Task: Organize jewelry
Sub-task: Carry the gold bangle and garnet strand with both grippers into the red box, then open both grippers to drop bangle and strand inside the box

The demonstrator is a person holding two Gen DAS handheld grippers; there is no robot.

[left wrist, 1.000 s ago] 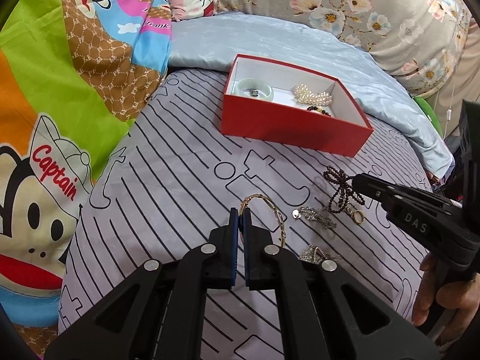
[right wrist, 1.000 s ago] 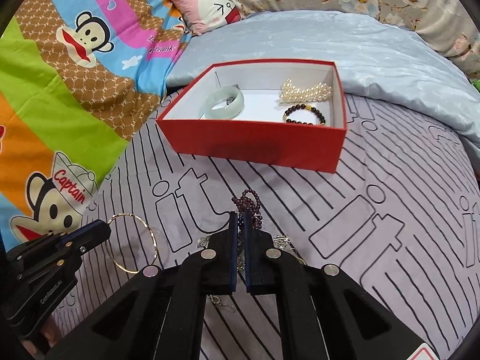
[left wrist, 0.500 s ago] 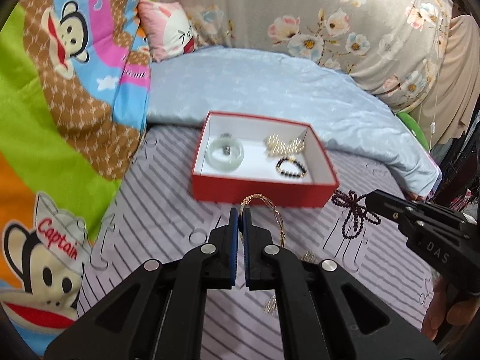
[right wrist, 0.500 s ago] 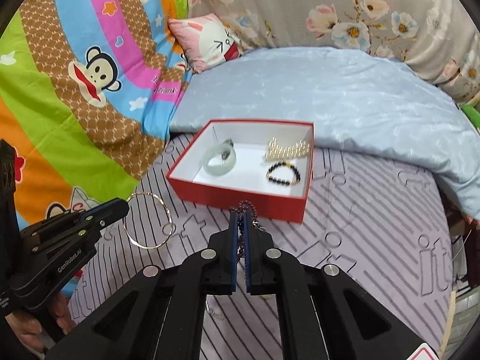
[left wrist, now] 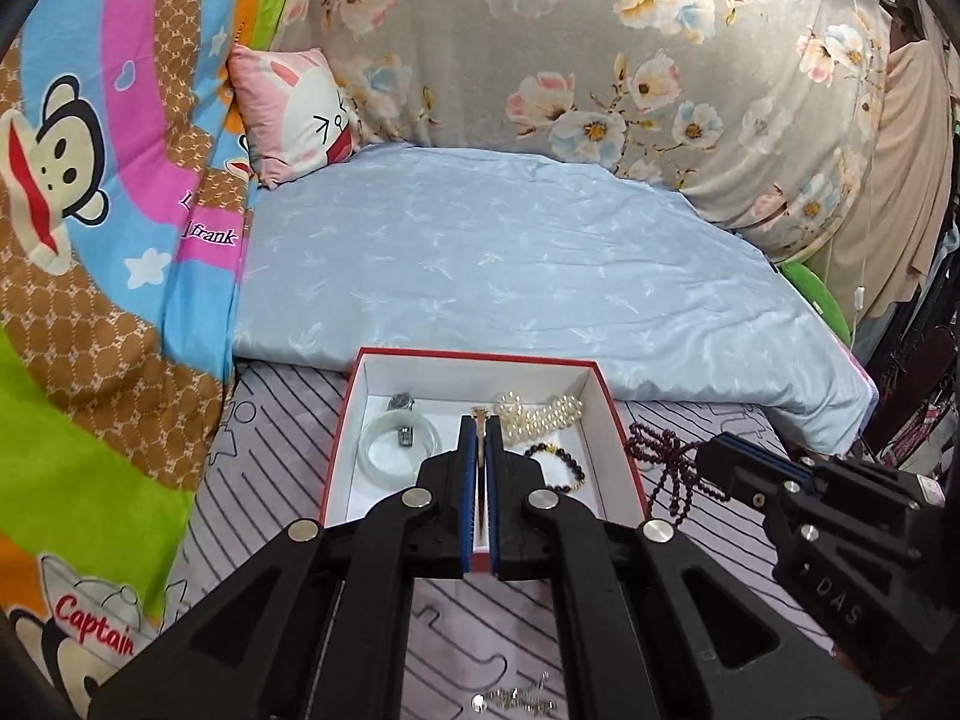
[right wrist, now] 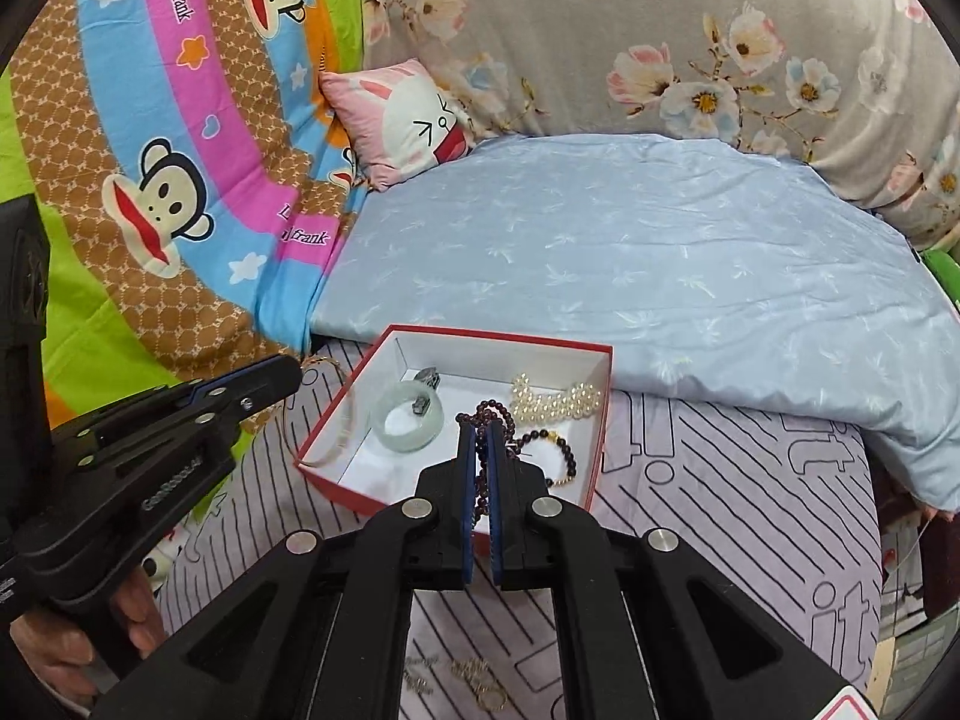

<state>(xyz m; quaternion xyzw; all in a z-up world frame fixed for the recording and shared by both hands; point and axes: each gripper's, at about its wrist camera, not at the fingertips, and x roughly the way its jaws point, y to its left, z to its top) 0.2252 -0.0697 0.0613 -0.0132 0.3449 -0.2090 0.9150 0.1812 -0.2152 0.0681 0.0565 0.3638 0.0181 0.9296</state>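
Note:
A red box [left wrist: 618,420] with a white inside lies on the striped sheet; it also shows in the right wrist view [right wrist: 603,414]. It holds a pale jade bangle [left wrist: 399,444], a pearl bracelet [left wrist: 540,414] and a dark bead bracelet [left wrist: 558,465]. My left gripper [left wrist: 478,426] is shut on a thin gold bangle [right wrist: 336,414], held above the box's left side. My right gripper [right wrist: 478,432] is shut on a dark red bead strand [left wrist: 666,459], held above the box.
Small silver and gold pieces [right wrist: 474,681] lie on the striped sheet [right wrist: 720,480] near me. A folded light blue quilt [left wrist: 510,258] lies just behind the box. A cartoon blanket [left wrist: 90,240] is on the left, a pink pillow [left wrist: 294,114] at the back.
Both grippers have lifted their pieces off the sheet and moved forward until they are over the red box. The gold bangle now hangs edge-on in the left gripper.

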